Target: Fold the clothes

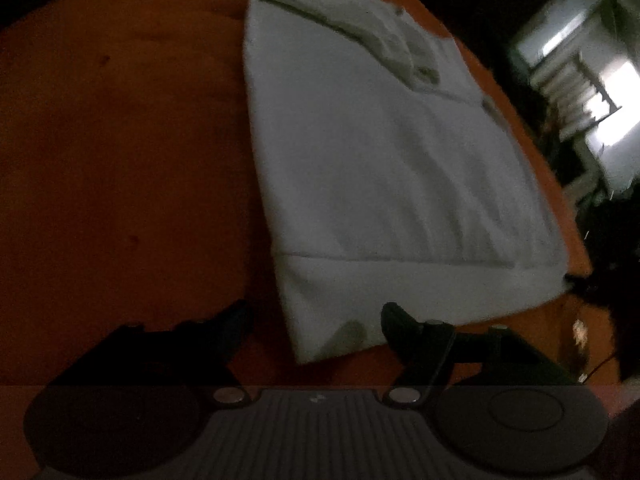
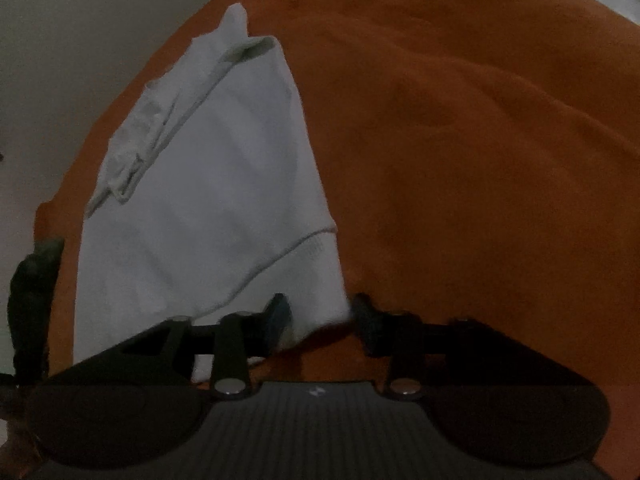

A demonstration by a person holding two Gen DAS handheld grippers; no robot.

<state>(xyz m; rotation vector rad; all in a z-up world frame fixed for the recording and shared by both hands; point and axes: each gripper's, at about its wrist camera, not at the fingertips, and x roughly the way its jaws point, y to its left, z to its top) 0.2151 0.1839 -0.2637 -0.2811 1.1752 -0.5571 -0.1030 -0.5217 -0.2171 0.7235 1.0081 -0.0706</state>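
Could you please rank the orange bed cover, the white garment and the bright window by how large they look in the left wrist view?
1. orange bed cover, largest.
2. white garment.
3. bright window, smallest, though it stands farther from the camera, so only its apparent size is ranked.

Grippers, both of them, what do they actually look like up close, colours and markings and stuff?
Both look alike. The left gripper and right gripper have black fingers on black linkage arms, pinned by silver round bolts to a grey ribbed body bearing a small white logo, flanked by two dark round discs. One right fingertip shows a bluish pad. No sleeves visible.
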